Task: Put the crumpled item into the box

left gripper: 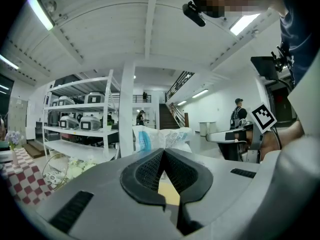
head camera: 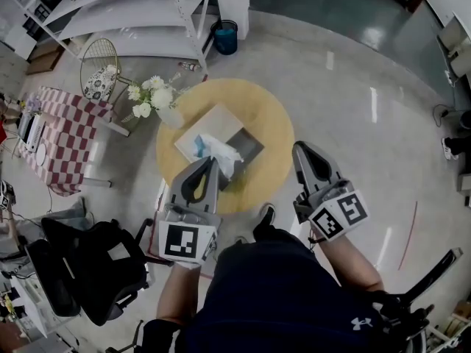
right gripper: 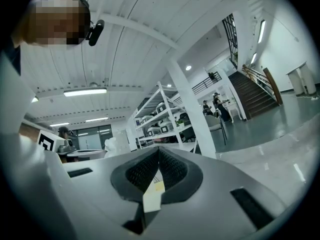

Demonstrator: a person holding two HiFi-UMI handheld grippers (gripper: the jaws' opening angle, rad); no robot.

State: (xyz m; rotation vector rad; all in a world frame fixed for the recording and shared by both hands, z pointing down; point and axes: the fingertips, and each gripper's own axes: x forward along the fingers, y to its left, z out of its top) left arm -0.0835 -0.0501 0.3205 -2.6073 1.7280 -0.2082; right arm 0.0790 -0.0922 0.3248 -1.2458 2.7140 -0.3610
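Observation:
A crumpled white and blue wrapper (head camera: 218,151) is up over the open box (head camera: 249,145) on the round yellow table (head camera: 276,127). My left gripper (head camera: 213,161) is shut on the wrapper's near edge. In the left gripper view the jaws meet at the tip (left gripper: 162,150), and the wrapper (left gripper: 162,138) bulges just beyond them. The box has a white flap (head camera: 204,128) and a grey inside. My right gripper (head camera: 299,148) hangs past the table's right edge, jaws shut on nothing (right gripper: 158,149).
A vase of white flowers (head camera: 152,95) stands at the table's left rim. A red checked table (head camera: 65,134) and a wire chair (head camera: 98,59) lie further left, white shelving (head camera: 140,13) and a blue bin (head camera: 226,37) behind. A black office chair (head camera: 96,263) is at my left.

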